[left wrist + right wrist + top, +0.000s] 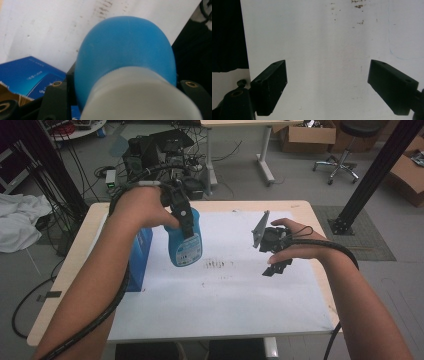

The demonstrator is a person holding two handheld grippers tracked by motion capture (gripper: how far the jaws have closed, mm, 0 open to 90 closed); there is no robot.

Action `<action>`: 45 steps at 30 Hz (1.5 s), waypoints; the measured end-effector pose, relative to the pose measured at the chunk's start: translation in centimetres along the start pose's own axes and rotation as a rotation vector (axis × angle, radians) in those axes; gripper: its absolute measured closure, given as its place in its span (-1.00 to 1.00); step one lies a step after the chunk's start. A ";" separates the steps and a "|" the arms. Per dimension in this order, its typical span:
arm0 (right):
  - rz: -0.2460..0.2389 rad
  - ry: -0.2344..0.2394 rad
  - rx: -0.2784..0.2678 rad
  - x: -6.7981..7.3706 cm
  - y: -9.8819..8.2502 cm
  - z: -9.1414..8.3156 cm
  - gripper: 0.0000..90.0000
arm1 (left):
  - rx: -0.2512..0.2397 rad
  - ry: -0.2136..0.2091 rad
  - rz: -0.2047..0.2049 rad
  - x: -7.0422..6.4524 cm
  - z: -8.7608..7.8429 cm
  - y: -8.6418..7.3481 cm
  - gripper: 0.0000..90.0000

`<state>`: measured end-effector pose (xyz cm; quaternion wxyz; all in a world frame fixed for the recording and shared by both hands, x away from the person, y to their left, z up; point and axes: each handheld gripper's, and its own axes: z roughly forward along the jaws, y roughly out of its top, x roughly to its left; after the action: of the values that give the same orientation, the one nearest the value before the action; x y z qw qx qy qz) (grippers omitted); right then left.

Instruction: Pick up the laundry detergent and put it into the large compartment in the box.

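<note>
So, from the high view, the left gripper (186,227) holds a blue bottle (184,245) clamped near its neck, lifted clear of the white sheet (225,290) and just beside a blue box (141,262) at the sheet's left edge. The right gripper (277,265) hovers apart over the sheet with nothing in it.

In the left gripper view, the bottle (125,55) sits pinched between the jaws, its pale cap nearest the camera; the box (30,75) lies below.

In the right gripper view, the jaws stand wide open above bare sheet (324,50).

The pickup looks done; where the bottle goes next is probably still ahead.
</note>
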<state>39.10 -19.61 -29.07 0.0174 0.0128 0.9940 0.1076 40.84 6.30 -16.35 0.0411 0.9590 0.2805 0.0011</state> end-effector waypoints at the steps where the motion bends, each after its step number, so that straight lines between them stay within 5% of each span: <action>1: 0.001 0.001 0.000 0.0 0.0 0.0 -0.64 | -0.006 0.004 -0.019 0.3 -0.3 -0.2 -0.10; 8: -0.006 0.004 0.008 -0.1 0.4 0.2 -0.64 | -0.021 0.003 -0.177 2.4 -1.9 -1.9 -0.10; 21: -0.009 0.006 0.014 -0.2 0.6 0.3 -0.64 | -0.073 0.008 -0.367 5.4 -5.3 -5.6 -0.10; 33: -0.015 -0.002 0.014 -0.5 1.1 0.4 -0.64 | -0.059 0.056 -0.575 7.8 -8.3 -8.1 -0.10; 40: -0.020 0.001 0.019 -0.6 1.4 0.6 -0.64 | -0.050 0.075 -0.711 9.1 -8.9 -10.0 -0.10; 45: -0.020 -0.003 0.017 -0.6 1.5 0.5 -0.64 | -0.045 0.078 -0.768 9.6 -8.9 -10.9 -0.10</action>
<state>39.79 -18.06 -29.25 0.0197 0.0029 0.9949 0.0989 42.82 21.36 -8.53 0.0491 0.7822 0.6205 0.0282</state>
